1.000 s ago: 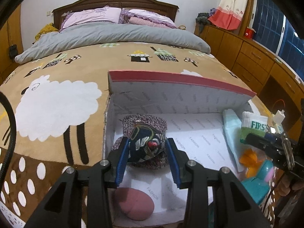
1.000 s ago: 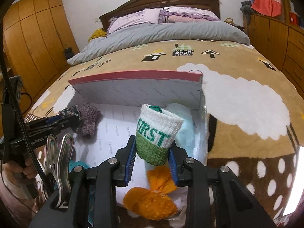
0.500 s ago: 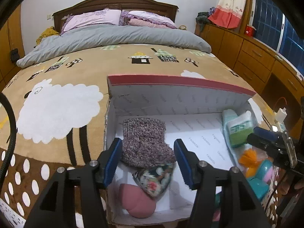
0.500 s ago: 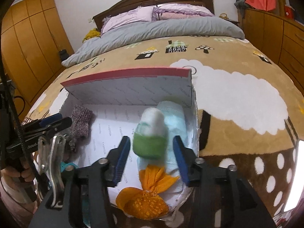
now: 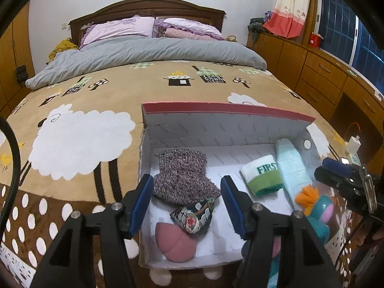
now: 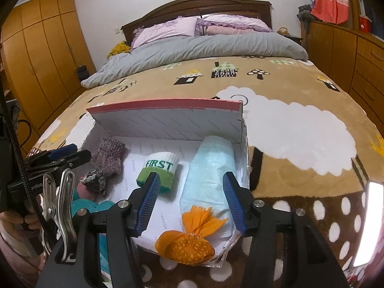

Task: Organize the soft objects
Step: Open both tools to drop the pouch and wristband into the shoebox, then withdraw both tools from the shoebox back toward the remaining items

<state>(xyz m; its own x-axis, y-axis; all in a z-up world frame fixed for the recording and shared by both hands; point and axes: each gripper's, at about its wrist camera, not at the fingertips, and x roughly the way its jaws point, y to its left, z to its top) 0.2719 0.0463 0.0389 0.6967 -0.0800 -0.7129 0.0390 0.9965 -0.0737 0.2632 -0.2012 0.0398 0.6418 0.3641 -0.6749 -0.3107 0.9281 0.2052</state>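
Lying inside the open white cardboard box on the bed, low in the frame, the soft things sit loose on its printed floor. The ribbed white-and-green sock roll marked FIRST lies on its side, its long axis running from the near left toward the far right, white cuff farther away. Just right of it the smooth pale-blue folded cloth stretches lengthwise front to back along the right wall. The nubbly purple knit piece flares toward the camera at centre left, touching the patterned fabric pouch; a rounded pink sponge lies nearest. The left tool and right tool both stand apart, gripping nothing.
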